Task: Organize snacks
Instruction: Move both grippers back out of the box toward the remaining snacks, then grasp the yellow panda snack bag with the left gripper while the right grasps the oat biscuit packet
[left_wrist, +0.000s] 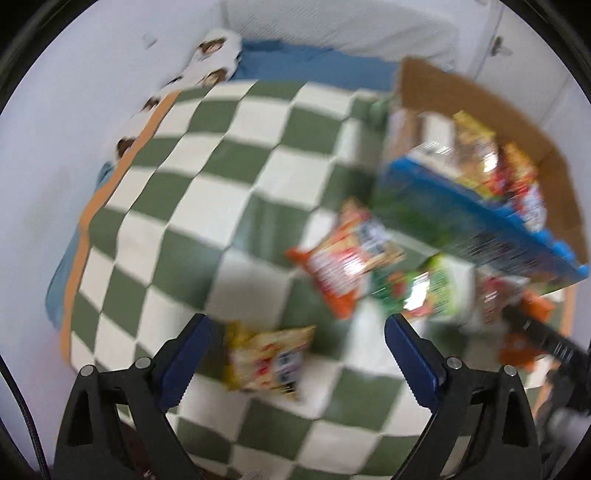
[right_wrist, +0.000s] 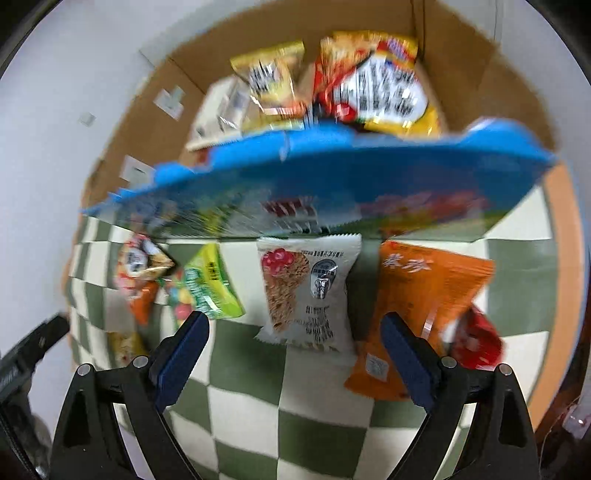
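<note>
My left gripper (left_wrist: 297, 321) is open over the green-and-white checked cloth (left_wrist: 207, 206). A yellow snack packet (left_wrist: 266, 363) lies below, between its fingers, and the pads do not press on it. An orange-red packet (left_wrist: 343, 254) and a green packet (left_wrist: 417, 288) lie further ahead. My right gripper (right_wrist: 294, 318) is open and holds nothing. It hangs over a white packet (right_wrist: 310, 291), with an orange packet (right_wrist: 424, 306) by its right finger. Beyond stands a cardboard box (right_wrist: 461, 51) with a blue front (right_wrist: 332, 166) and several snack bags inside.
A red packet (right_wrist: 476, 343) peeks out beside the orange one. A green packet (right_wrist: 210, 284) and an orange-pink packet (right_wrist: 140, 273) lie left of the white one. A blue sheet (left_wrist: 314, 66) and a white wall border the cloth. The left view is blurred.
</note>
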